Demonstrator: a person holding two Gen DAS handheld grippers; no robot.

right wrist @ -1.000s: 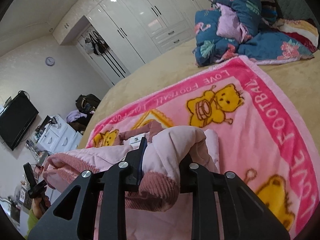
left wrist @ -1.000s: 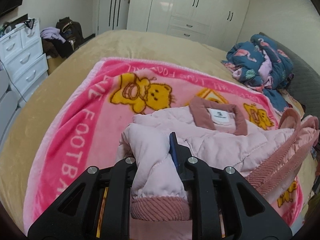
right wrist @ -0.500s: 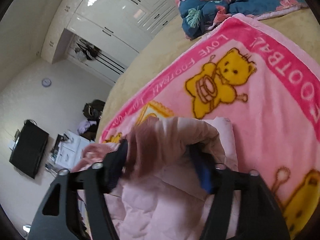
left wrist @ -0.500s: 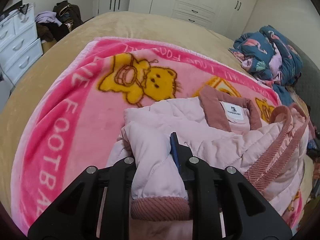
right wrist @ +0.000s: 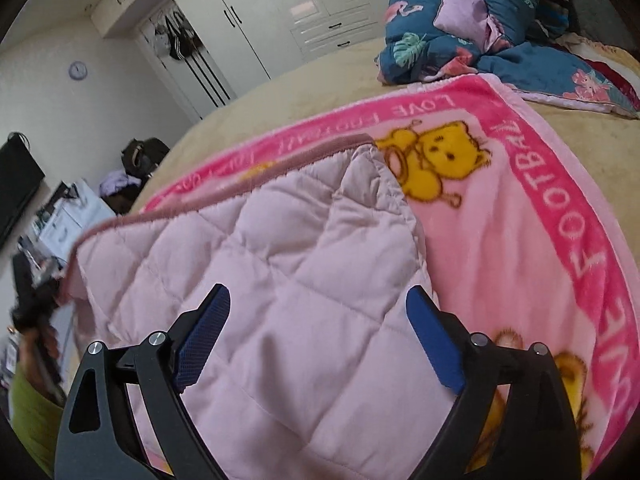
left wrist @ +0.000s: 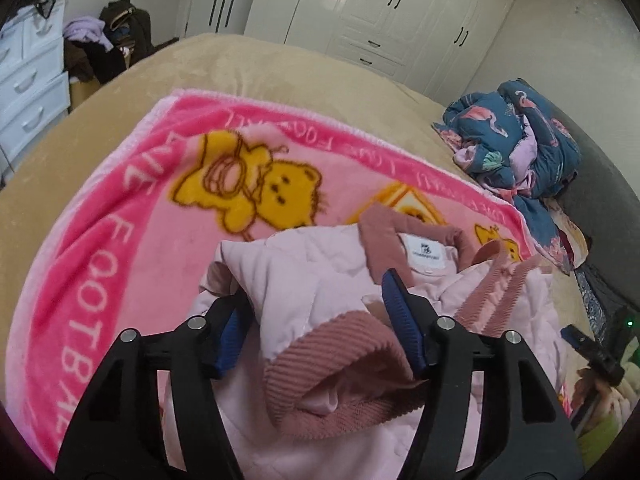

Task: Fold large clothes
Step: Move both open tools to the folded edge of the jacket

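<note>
Both our grips on pink quilted jacket [right wrist: 280, 280] released; left gripper [left wrist: 320, 312] jaws opening around ribbed cuff [left wrist: 340, 360], right gripper [right wrist: 316, 320] jaws opening, spread above jacket on pink bear blanket [right wrist: 540, 240].

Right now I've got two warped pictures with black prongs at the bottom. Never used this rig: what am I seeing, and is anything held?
No robot arm: a person carries a two-finger gripper in each hand, each with a fisheye camera looking along its fingers. One picture is the left gripper, the other the right gripper. On the bed lies a pink bear blanket with a pale pink quilted jacket on it; a blue bedding pile sits beyond. Both grippers' jaws are opening. The jacket's ribbed cuff lies loose between the left pads; the right ones clear the fabric. Nothing is gripped.
</note>
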